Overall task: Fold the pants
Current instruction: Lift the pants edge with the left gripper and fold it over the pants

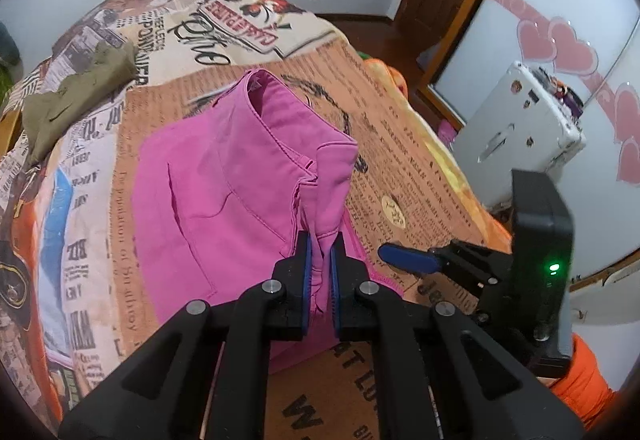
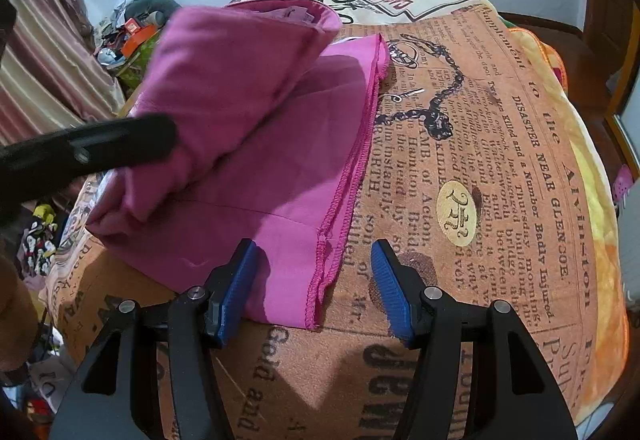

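We are working over a bed [image 2: 500, 143] covered by a newspaper-print blanket [image 1: 400, 127], which fills both views. On it lie the pink pants [image 1: 208, 191], centre in the left wrist view and from about ten o'clock to the middle in the right wrist view, with one layer lifted and doubled over the flat layer beneath. An olive garment [image 1: 76, 95] sits apart at ten o'clock in the left view. Our left claw [image 1: 320, 260] is pinched tight on a raised bunch of pink fabric near a seam, so that fold hangs from it. Our right claw [image 2: 312, 280] is spread wide and grips nothing; its left pad rests over the stitched hem edge [image 2: 340, 207] at six o'clock, the other over bare blanket. We judge the main risk is the lifted layer landing skewed: the left claw holds only one narrow bunch, so the far side may sag and crease. Since nothing pins the lower layer, it could also drag along the blanket.
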`<state>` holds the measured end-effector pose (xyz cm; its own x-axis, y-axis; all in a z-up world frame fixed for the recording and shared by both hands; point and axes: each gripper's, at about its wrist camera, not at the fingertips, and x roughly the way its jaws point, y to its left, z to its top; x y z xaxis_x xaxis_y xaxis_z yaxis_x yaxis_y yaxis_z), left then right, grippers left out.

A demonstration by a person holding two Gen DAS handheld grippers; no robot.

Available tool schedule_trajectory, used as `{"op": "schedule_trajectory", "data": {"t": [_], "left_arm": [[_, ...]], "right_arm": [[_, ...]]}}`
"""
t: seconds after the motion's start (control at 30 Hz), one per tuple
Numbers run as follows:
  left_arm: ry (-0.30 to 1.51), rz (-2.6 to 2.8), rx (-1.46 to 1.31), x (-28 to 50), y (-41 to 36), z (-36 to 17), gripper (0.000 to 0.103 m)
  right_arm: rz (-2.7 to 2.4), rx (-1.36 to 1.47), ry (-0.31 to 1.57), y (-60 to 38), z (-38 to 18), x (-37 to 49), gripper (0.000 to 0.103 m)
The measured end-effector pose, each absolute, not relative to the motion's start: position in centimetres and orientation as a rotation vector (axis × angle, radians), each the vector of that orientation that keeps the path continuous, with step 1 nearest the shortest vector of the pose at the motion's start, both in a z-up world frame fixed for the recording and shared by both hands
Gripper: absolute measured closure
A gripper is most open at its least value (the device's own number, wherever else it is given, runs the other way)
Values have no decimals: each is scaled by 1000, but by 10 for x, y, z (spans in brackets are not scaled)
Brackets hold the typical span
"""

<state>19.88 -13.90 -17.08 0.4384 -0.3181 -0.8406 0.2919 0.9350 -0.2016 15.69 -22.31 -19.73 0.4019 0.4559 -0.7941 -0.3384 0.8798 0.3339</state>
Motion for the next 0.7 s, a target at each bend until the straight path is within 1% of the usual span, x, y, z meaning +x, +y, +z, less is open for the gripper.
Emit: {"op": "schedule_trajectory", "data": {"t": [0.2, 0.4, 0.43, 0.47, 0.5, 0.53, 0.57, 0.7], "left_arm": [[1094, -389, -32, 202, -141, -183, 96], [1108, -390, -27, 202, -142, -183, 94], [1114, -393, -25, 201, -143, -182, 88], [1121, -404, -27, 200, -143, -181, 77], [1122, -412, -28, 199, -143, -180, 70], [1113, -407, -28, 197, -142, -178, 59], [1101, -393, -27, 196, -140, -175, 55], [1100, -355, -26, 193, -130, -164, 55]], "right_arm": [[503, 126, 1044, -223, -197, 157, 48], [502, 126, 1044, -223, -197, 157, 48], [502, 125, 1044, -222, -197, 157, 48], [501, 125, 1044, -223, -197, 157, 48], [500, 124, 1044, -223, -197, 157, 48], [498, 123, 1045, -223, -197, 157, 48], [496, 122, 1046, -223, -196, 157, 48], [491, 112, 1047, -224, -195, 156, 48]]}}
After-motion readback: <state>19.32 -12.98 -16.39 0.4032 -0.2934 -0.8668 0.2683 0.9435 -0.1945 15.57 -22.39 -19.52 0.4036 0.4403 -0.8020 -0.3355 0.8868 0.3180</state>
